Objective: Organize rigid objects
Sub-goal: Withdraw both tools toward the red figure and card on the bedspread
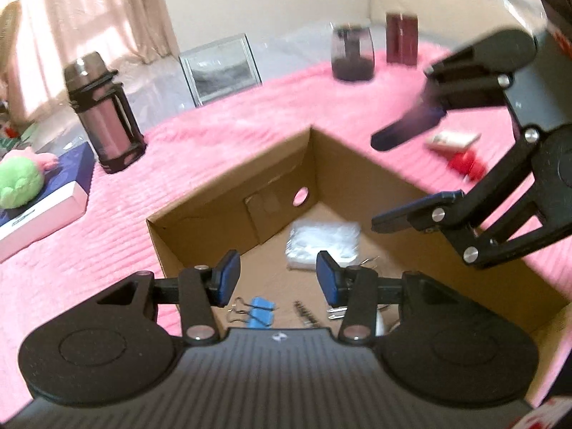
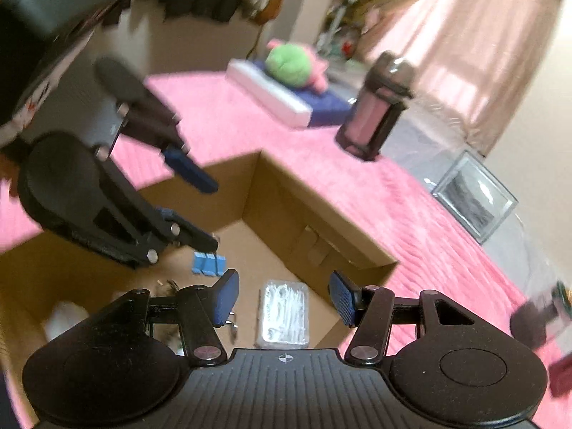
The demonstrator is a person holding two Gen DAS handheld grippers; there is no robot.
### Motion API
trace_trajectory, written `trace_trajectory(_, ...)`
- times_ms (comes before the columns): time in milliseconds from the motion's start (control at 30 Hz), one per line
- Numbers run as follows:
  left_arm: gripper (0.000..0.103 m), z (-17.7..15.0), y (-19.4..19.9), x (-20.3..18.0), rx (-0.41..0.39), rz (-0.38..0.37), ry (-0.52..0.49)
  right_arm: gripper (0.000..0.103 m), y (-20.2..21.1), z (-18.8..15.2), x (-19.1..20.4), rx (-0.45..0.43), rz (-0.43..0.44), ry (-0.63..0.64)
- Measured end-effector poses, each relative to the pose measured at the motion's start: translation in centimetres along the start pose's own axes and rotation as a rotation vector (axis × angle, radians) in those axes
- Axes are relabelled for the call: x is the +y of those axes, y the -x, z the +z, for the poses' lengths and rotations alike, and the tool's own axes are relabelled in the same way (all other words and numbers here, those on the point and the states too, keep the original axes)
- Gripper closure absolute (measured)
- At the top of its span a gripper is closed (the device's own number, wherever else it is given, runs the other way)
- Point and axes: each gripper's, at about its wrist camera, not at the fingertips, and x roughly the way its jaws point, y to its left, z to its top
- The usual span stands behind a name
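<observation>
Nothing is held between the parted blue pads of the left gripper, and the right gripper is likewise seen open and empty, both poised above the cardboard box. Already lying on the box floor are blue binder clips, a clear case of white picks and a few small metal pieces too blurred to be named. Outside on the pink blanket, a small red item and a white packet are seen near the box; farther off stand a flask, a dark jar and a dark red box. Sorting is judged partly done.
</observation>
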Motion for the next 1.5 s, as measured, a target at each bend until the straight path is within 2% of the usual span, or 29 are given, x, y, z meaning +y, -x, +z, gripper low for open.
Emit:
trace_trajectory(100, 0.061, 0.2, 2.3, -1.4, -0.036, 0.003, 0.047, 0.051, 3.2, -0.4, 0.2, -0.047, -0.014, -0.078)
trace_trajectory(333, 0.061, -0.1, 6.6, -5.3, -0.086, 0.034, 0.083, 0.051, 9.7, -2.4, 1.3, -0.131, -0.037, -0.21)
trace_trajectory(500, 0.057, -0.8, 8.9, -8.1, -0.117, 0.044, 0.105, 0.051, 13.6, -5.3, 1.7, -0.186, -0.061, -0.327)
trace_trajectory(633, 0.053, -1.2, 10.0, -10.1, -0.139, 0.011, 0.123, 0.051, 16.3, -8.4, 1.6, -0.215, -0.079, -0.449)
trace_trajectory(800, 0.049, -1.4, 10.3, -12.7, -0.153, -0.01, 0.134, 0.051, 19.4, -12.5, 1.3, -0.222, -0.15, -0.587)
trace_trajectory(933, 0.035, -1.4, 10.2, -15.2, -0.182, -0.042, 0.155, 0.05, 21.6, -15.6, 1.0, -0.213, -0.224, -0.654)
trace_trajectory(1067, 0.028, -1.2, 9.9, -18.0, -0.206, -0.094, 0.17, 0.05, 23.2, -17.9, 0.8, -0.197, -0.277, -0.684)
trace_trajectory(1300, 0.023, -0.2, 8.5, -21.5, -0.227, -0.143, 0.198, 0.05, 25.1, -21.6, -0.4, -0.184, -0.351, -0.758)
trace_trajectory(1500, 0.022, 0.7, 6.5, -24.2, -0.211, -0.141, 0.179, 0.05, 26.6, -24.1, -1.6, -0.18, -0.415, -0.821)
